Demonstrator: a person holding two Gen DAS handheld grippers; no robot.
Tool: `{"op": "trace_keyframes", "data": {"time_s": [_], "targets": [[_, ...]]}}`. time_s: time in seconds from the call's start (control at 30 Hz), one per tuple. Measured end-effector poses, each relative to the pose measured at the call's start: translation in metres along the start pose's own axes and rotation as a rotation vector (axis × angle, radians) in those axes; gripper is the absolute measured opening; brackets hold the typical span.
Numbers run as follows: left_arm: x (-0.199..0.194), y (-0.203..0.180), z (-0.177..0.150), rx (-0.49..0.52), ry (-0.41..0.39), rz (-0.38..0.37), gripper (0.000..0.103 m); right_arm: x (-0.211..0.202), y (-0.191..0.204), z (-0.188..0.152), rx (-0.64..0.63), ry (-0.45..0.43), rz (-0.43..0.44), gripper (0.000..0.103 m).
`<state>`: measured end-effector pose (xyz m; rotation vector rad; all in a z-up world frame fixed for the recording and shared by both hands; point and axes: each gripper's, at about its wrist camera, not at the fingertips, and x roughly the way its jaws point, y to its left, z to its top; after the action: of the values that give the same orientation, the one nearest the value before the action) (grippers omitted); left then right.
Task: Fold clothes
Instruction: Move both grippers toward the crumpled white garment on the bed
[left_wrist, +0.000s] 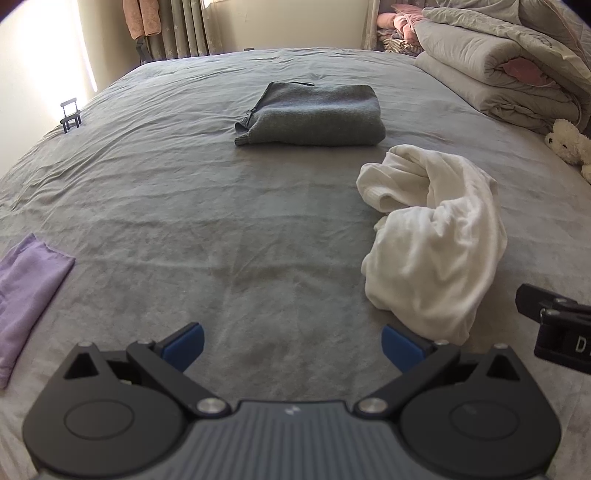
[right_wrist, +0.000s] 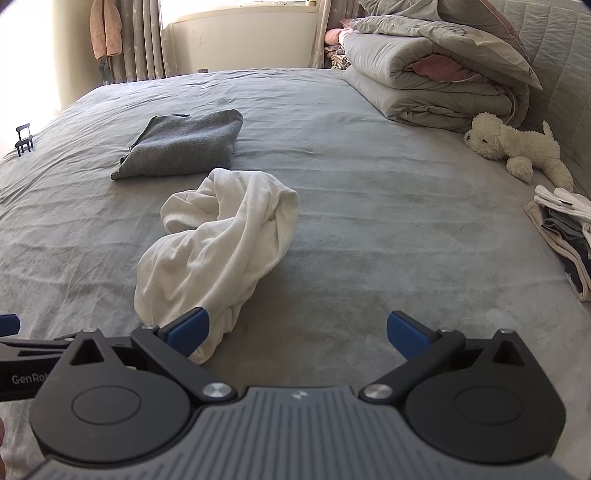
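A crumpled white garment (left_wrist: 432, 240) lies on the grey bed sheet (left_wrist: 221, 221), ahead and to the right in the left wrist view, and left of centre in the right wrist view (right_wrist: 214, 243). A folded grey sweater (left_wrist: 314, 114) lies further back; it also shows in the right wrist view (right_wrist: 181, 146). My left gripper (left_wrist: 291, 349) is open and empty, just left of the white garment's near end. My right gripper (right_wrist: 297, 334) is open and empty, its left fingertip (right_wrist: 188, 330) at the garment's near end. The right gripper's body shows at the right edge of the left wrist view (left_wrist: 554, 325).
A folded purple cloth (left_wrist: 26, 295) lies at the left. Folded quilts (right_wrist: 436, 81) are stacked at the back right, with a plush toy (right_wrist: 517, 147) beside them. A pile of folded clothes (right_wrist: 565, 236) lies at the right edge. A small black stand (left_wrist: 70, 114) stands at the far left.
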<state>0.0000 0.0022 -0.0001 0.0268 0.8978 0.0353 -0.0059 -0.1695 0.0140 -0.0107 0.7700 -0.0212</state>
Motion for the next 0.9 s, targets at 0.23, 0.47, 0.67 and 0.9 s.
{"op": "trace_keyframes", "data": {"time_s": [0.23,0.47,0.67,0.9], "targets": [[-0.0001,0.0012,-0.0004,-0.003,-0.006,-0.001,0.102,0.0002,0.0012,-0.0006,-0.005,0.004,-0.001,0.103],[-0.0004,0.0027,-0.0006,-0.007,-0.011,0.000,0.103,0.0007,0.0015,-0.0003,-0.008,0.005,-0.002,0.103],[-0.0003,0.0032,-0.0002,-0.010,-0.011,0.001,0.103,0.0009,0.0021,0.0000,-0.011,0.008,-0.001,0.103],[-0.0002,0.0037,-0.0001,-0.012,-0.012,0.003,0.103,0.0013,0.0026,-0.0004,-0.013,0.010,-0.003,0.103]]}}
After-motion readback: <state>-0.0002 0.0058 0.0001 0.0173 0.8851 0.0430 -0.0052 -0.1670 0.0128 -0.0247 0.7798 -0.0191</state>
